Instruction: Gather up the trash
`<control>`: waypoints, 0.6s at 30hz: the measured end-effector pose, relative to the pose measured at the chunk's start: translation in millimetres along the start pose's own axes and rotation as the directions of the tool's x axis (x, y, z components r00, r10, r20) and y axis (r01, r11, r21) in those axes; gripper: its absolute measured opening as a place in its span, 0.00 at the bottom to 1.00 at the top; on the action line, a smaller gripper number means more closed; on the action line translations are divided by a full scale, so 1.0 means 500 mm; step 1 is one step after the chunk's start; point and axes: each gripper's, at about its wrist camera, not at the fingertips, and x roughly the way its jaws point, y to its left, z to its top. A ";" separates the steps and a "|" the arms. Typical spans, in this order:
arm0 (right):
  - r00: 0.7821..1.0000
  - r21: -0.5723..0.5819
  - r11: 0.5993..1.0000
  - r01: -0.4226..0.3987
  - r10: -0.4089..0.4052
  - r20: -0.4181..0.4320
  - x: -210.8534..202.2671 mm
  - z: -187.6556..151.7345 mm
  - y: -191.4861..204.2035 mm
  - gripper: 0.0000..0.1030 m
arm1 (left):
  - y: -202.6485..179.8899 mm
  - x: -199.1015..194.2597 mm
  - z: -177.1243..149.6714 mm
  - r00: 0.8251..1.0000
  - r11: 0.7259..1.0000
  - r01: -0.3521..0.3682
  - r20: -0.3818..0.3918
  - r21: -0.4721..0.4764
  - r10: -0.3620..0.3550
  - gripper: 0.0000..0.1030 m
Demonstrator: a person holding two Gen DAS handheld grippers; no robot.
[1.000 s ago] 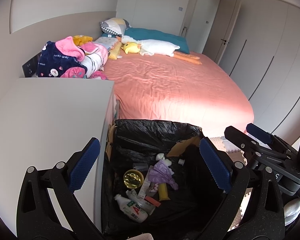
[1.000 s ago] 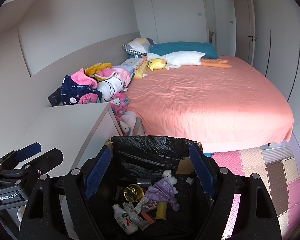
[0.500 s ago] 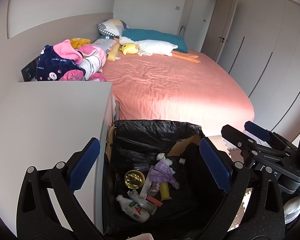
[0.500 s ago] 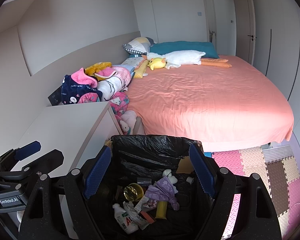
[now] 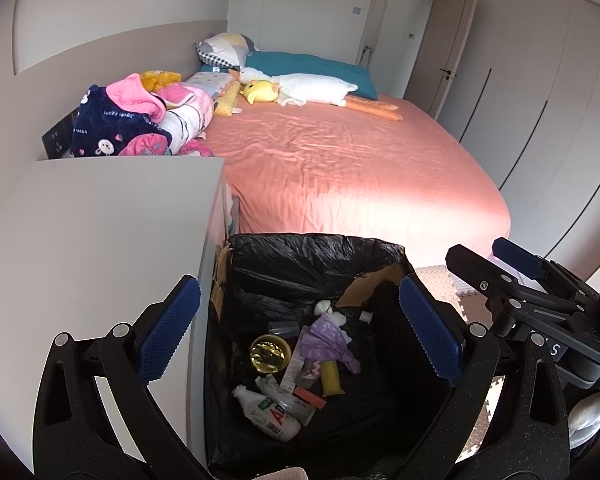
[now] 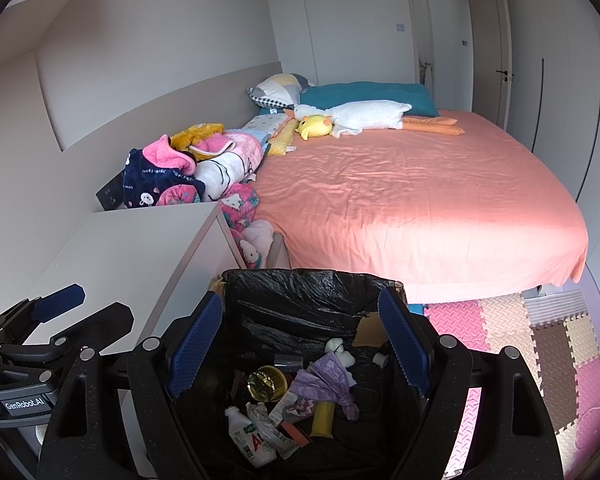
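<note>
Black liner bag [image 5: 308,264] lines the trash bin [image 6: 300,292], which stands on the floor between the white surface [image 5: 100,232] and the bed [image 6: 420,200]. Collected trash lies at its bottom: a white bottle [image 5: 268,412], a gold foil cup [image 5: 270,354], a purple wrapper [image 5: 328,342], a yellow tube [image 5: 332,376]. Left hand-held gripper [image 5: 296,334] and right hand-held gripper [image 6: 300,348] both hang over the bin mouth, jaws wide, nothing between them. Judgement: the step in hand is a pause over the bin between deposits, or near the end. No loose trash shows on the bed, the surface or the foam mat [image 6: 520,332]. Next move calls for finding any remaining piece elsewhere
</note>
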 end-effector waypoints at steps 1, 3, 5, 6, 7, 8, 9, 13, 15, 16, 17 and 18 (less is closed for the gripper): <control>1.000 0.000 1.000 0.000 0.000 0.000 0.000 0.000 0.000 0.78 | 0.001 0.001 0.000 1.000 1.000 0.001 -0.002 0.000 -0.001 0.93; 1.000 0.001 1.000 -0.001 0.001 -0.001 0.000 0.000 0.000 0.78 | 0.002 0.002 -0.002 1.000 1.000 -0.001 -0.006 -0.001 0.001 0.93; 1.000 -0.001 1.000 0.000 0.000 -0.001 0.000 0.000 0.000 0.78 | 0.001 0.003 -0.001 1.000 1.000 -0.002 -0.009 0.002 0.002 0.93; 1.000 0.000 1.000 0.000 0.000 0.000 0.000 0.000 0.000 0.78 | 0.000 0.003 -0.001 1.000 1.000 -0.004 -0.010 0.003 0.004 0.93; 1.000 0.001 1.000 0.000 0.000 -0.001 0.000 0.000 -0.001 0.78 | 0.000 0.003 -0.002 1.000 1.000 -0.005 -0.009 0.006 0.005 0.93; 1.000 0.001 1.000 0.000 0.000 -0.001 0.000 0.000 0.000 0.78 | -0.002 0.003 -0.001 1.000 1.000 -0.009 -0.006 0.010 0.009 0.93; 1.000 0.001 1.000 0.000 0.000 -0.001 0.000 0.000 0.000 0.78 | -0.003 0.003 -0.002 1.000 1.000 -0.010 -0.005 0.015 0.010 0.93; 1.000 -0.002 1.000 -0.001 0.001 -0.002 0.000 -0.005 0.000 0.78 | -0.003 0.005 -0.002 1.000 1.000 -0.011 -0.005 0.020 0.011 0.93; 1.000 -0.002 1.000 0.000 0.000 -0.002 -0.001 -0.006 0.000 0.78 | -0.001 0.007 -0.002 1.000 1.000 -0.005 -0.008 0.011 0.005 0.93; 1.000 0.000 1.000 -0.001 0.001 -0.002 0.000 -0.004 0.000 0.78 | 0.000 0.008 -0.002 1.000 1.000 -0.004 -0.010 0.009 0.004 0.93; 1.000 -0.001 1.000 0.000 0.000 -0.001 0.000 -0.004 0.001 0.78 | 0.000 0.008 -0.003 1.000 1.000 -0.006 -0.011 0.010 0.006 0.93; 1.000 -0.001 1.000 0.001 -0.001 -0.001 0.000 -0.003 0.001 0.78 | 0.000 0.009 -0.003 1.000 1.000 -0.010 -0.010 0.013 0.010 0.93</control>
